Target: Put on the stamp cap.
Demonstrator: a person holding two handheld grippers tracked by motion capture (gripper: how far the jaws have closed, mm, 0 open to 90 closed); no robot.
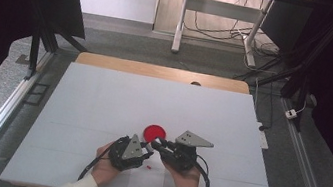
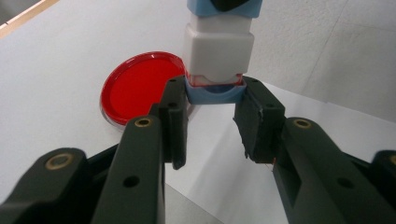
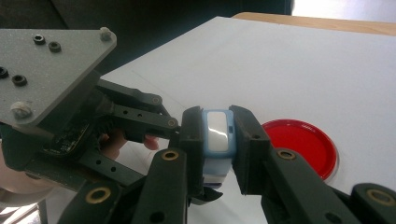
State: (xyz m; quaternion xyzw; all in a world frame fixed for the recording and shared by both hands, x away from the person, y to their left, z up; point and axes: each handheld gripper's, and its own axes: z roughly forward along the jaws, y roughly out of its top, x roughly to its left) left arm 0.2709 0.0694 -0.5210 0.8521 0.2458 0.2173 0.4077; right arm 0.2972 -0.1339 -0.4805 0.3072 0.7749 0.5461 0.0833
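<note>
A small white block with light-blue ends (image 2: 218,51) hangs above the table between both grippers. My left gripper (image 2: 215,91) is shut on its lower blue end, the pads pressing both sides. My right gripper (image 3: 218,121) is shut on the block's other part (image 3: 217,135), with the blue-rimmed white face turned toward its camera. In the high view the left gripper (image 1: 147,147) and right gripper (image 1: 157,145) meet tip to tip near the front middle of the table, where the block is too small to make out. A red round dish (image 1: 154,132) lies just behind them.
A white board (image 1: 103,98) covers the table, with a wooden edge (image 1: 158,70) at the back. A tiny red piece (image 1: 148,167) and a white paper sheet (image 1: 145,184) lie under the hands. Dark stands and cables surround the table.
</note>
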